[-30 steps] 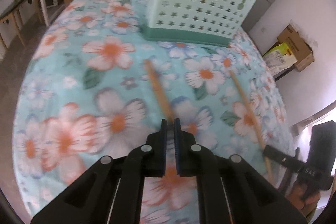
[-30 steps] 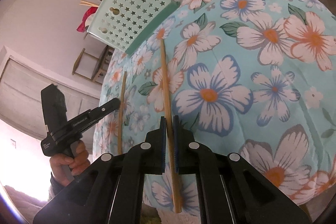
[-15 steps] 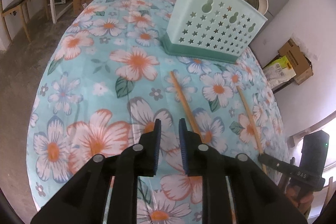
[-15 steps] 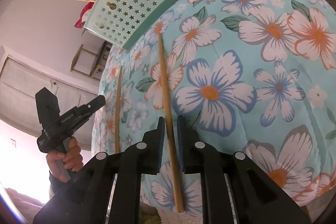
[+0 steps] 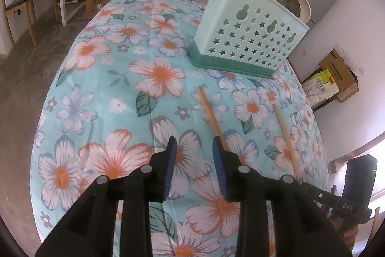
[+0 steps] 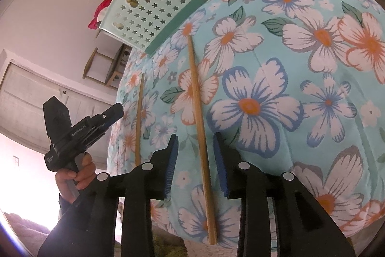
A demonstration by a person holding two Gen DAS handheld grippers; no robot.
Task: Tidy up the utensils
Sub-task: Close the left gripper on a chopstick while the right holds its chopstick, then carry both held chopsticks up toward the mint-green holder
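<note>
**Two chopsticks released on a floral surface before a utensil holder**

Floral cloth in pale blue, white and orange covers the surface [image 5: 101,98], which stands in a cluttered room with a chair, cardboard boxes and a grey cabinet behind it. A mint-green utensil holder [image 5: 247,40], perforated with stars, stands upright at the far side on a darker green base; a ladle and wooden handles rise from it.

Left gripper [image 5: 195,145]: its jaws have just been opening and now stand spread, nothing between them. One chopstick [image 5: 211,117] lies on the cloth, its near end passing behind the right-hand blue pad; whether it touches that pad cannot be told. A second chopstick [image 5: 286,141] lies well to its right, roughly parallel, both pointing toward the holder.

Right gripper [image 6: 195,135]: its jaws have likewise just been opening and stand spread. The second chopstick runs between the pads, clear of both, resting on the cloth with its near end overhanging the surface edge. A hand [image 6: 74,175] holds the left gripper just off the surface's edge.
</note>
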